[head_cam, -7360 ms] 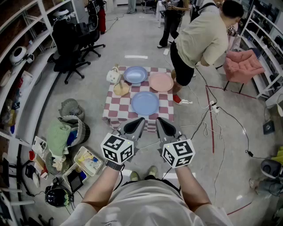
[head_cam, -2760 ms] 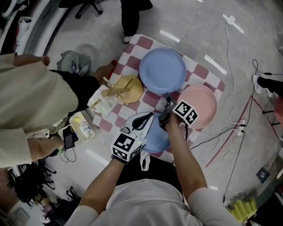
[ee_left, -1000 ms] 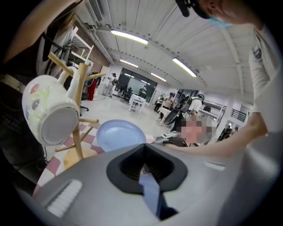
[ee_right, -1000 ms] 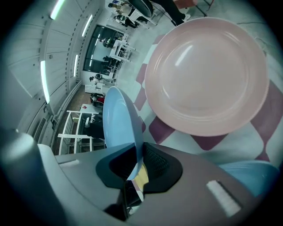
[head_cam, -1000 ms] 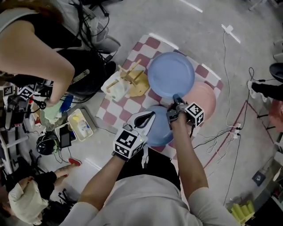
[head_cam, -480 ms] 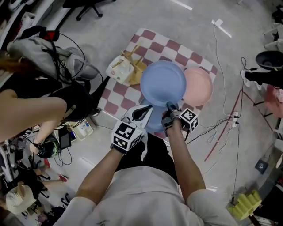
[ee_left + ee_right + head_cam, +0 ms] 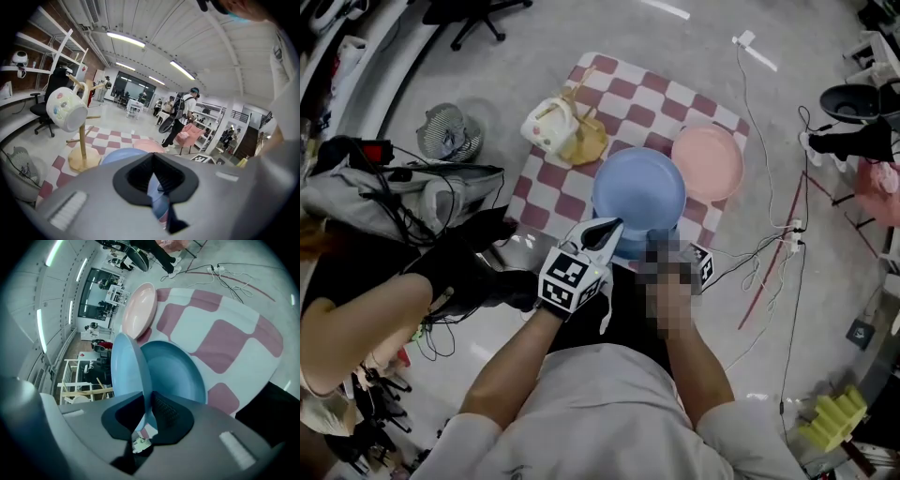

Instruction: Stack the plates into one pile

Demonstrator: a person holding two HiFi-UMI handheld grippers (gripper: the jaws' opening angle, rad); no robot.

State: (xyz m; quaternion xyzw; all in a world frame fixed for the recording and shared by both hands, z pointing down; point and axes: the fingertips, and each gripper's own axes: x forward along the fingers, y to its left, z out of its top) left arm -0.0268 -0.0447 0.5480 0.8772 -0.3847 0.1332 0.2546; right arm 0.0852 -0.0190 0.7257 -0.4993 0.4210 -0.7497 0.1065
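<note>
the cloth is checked in dull red and white. the upper plate is light blue, the lower plate beneath it the same blue, and the third plate pale pink. the mug is cream with small pastel spots, its stand tan wood. the left gripper is pale grey with black jaw lining; its cube carries black-and-white squares

Upper plate hangs over lower plate, third plate rightward.
</note>
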